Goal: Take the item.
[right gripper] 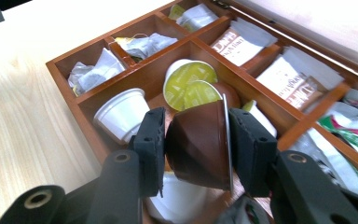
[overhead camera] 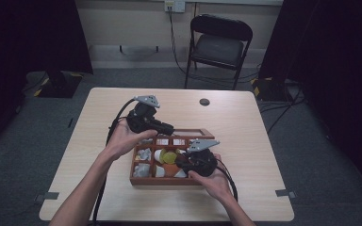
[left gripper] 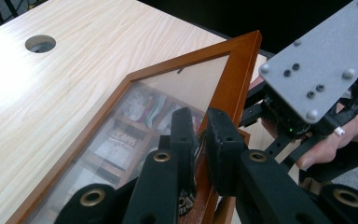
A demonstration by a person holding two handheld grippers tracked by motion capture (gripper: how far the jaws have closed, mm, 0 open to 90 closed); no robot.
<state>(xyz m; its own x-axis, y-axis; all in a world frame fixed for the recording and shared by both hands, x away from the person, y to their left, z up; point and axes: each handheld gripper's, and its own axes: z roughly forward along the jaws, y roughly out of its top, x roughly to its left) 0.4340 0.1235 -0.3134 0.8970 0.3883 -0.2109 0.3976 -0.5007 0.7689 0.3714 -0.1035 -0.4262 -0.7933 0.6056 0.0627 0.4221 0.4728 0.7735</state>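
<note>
A wooden compartment box (overhead camera: 167, 181) sits near the table's front middle. Its glass lid (left gripper: 233, 70), framed in wood, stands lifted at the back, and my left gripper (left gripper: 200, 123) is shut on the lid's frame edge; the high view shows this gripper (overhead camera: 169, 128) at the box's back left. My right gripper (right gripper: 196, 140) is shut on a brown coffee capsule (right gripper: 191, 149), held tilted just above the box's middle compartment. In the high view that right gripper (overhead camera: 181, 162) is over the box's front right part.
Below the capsule lie green-lidded capsules (right gripper: 189, 81) and a white cup (right gripper: 121, 112). Tea bags (right gripper: 93, 70) and brown sachets (right gripper: 235, 46) fill other compartments. A cable hole (overhead camera: 204, 101) marks the far table; a folding chair (overhead camera: 219, 44) stands beyond.
</note>
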